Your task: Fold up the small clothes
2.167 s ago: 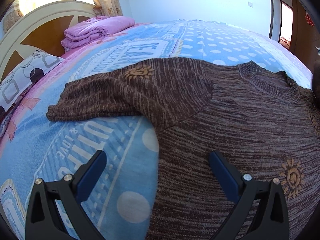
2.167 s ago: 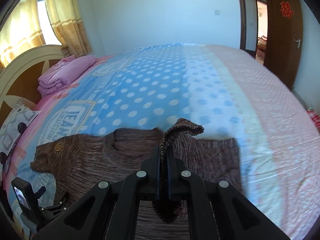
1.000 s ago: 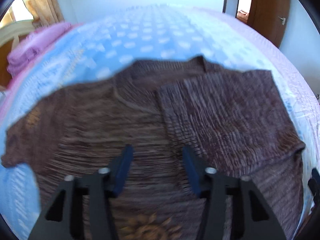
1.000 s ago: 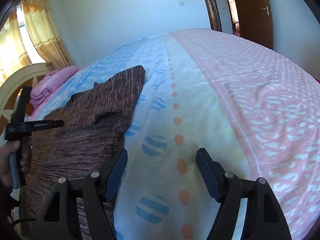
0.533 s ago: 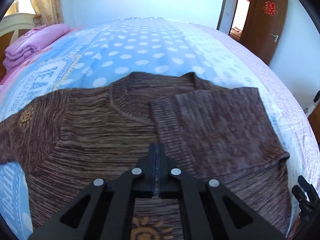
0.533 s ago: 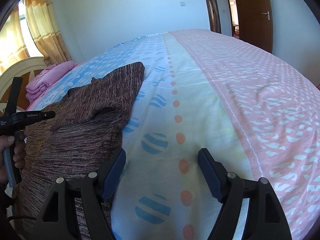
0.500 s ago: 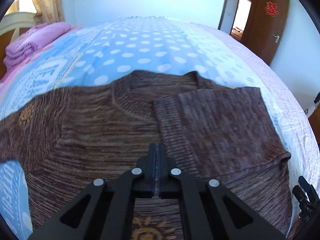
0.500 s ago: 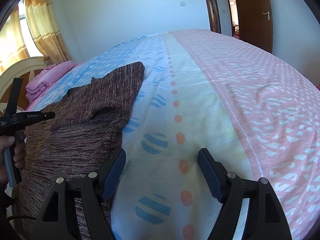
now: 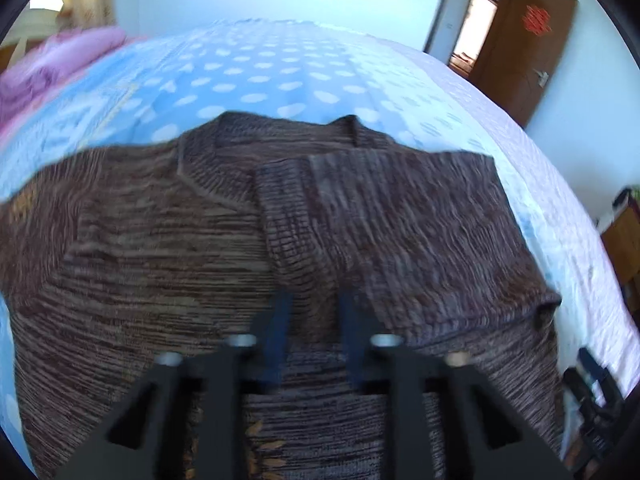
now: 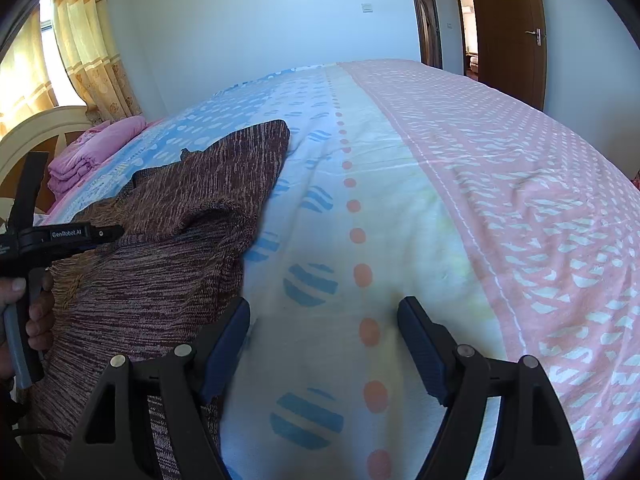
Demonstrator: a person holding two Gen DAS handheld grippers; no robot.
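A brown knitted sweater [image 9: 168,248] lies flat on the bed, neck away from me, with its right sleeve [image 9: 400,232] folded across the chest. My left gripper [image 9: 314,320] hovers over the middle of the sweater. Its jaws are opening, a narrow gap shows between the blue pads, and no cloth is pinched in it. My right gripper [image 10: 324,332] stands open over the bare sheet just right of the sweater [image 10: 152,264], its left finger [image 10: 228,336] close to the knit's edge. A person's hand [image 10: 36,312] holds the left gripper's handle at the left rim of the right wrist view.
The bed sheet [image 10: 500,208] runs blue with dots, white, then pink toward the right. A folded pink blanket [image 10: 96,152] lies by the cream headboard [image 10: 40,128]. Yellow curtains [image 10: 84,48] hang at the back left, a brown door [image 10: 508,20] at the back right.
The left gripper swung from the left sleeve to the sweater's middle, shut with nothing in it, and now its pads have parted slightly. The right gripper let go of the sleeve and stays open.
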